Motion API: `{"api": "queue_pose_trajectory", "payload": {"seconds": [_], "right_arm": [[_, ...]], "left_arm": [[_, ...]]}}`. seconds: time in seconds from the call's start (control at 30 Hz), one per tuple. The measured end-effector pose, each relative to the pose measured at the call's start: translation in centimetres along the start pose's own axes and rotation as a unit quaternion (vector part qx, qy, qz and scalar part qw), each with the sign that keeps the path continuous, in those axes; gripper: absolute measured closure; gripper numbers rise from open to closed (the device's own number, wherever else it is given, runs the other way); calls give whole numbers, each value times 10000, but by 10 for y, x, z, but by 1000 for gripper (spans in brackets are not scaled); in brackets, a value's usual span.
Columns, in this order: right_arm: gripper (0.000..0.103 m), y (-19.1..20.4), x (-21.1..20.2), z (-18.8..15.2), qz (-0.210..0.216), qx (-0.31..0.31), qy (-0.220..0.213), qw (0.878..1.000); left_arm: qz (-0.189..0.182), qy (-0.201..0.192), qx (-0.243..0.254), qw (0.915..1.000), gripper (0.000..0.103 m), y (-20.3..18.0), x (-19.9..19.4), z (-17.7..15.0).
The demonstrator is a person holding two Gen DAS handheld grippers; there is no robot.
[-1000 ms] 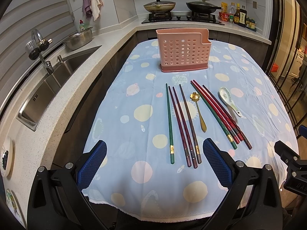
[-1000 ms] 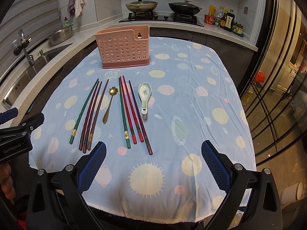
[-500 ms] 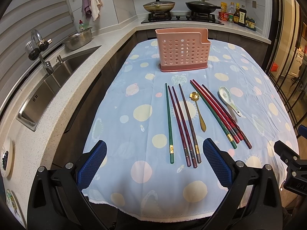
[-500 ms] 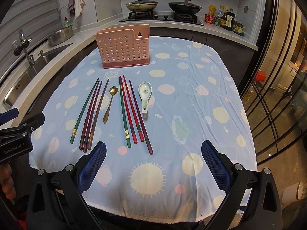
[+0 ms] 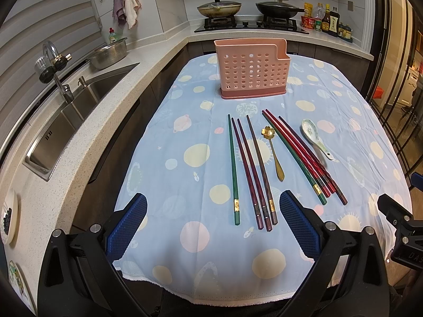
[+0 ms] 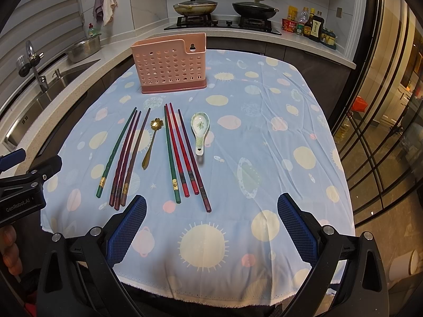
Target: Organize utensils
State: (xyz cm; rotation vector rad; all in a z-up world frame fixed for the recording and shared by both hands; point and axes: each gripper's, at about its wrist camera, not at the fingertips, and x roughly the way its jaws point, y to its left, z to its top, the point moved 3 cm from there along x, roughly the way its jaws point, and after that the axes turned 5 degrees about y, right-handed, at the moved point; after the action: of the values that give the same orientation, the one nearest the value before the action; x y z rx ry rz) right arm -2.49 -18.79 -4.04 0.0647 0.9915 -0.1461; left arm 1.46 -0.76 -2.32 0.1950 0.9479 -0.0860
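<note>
Both claws hang released and empty at the bottom of frame: left gripper (image 5: 212, 227), right gripper (image 6: 210, 225). Mid-frame lie the chopsticks (image 6: 182, 155), probably light, stiff and slippery; pinch near their thicker ends. The pink holder (image 6: 170, 64) stands above.

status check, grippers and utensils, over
Left gripper open, empty. Right gripper open, empty. Chopsticks, two spoons flat on cloth, holder empty-looking. Nothing in the way.
</note>
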Motion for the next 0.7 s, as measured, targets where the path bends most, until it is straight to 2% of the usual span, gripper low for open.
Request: {"api": "queue_pose_trajectory", "payload": {"seconds": [0.43, 0.7], "right_arm": [[7, 2, 0, -2, 6, 3, 25, 10000], [7, 1, 5, -3, -3, 22, 106, 9999]], "left_arm": [[0, 15, 0, 10000, 7, -3, 1, -1], [-136, 250, -141, 9995, 7, 4, 22, -5]]}}
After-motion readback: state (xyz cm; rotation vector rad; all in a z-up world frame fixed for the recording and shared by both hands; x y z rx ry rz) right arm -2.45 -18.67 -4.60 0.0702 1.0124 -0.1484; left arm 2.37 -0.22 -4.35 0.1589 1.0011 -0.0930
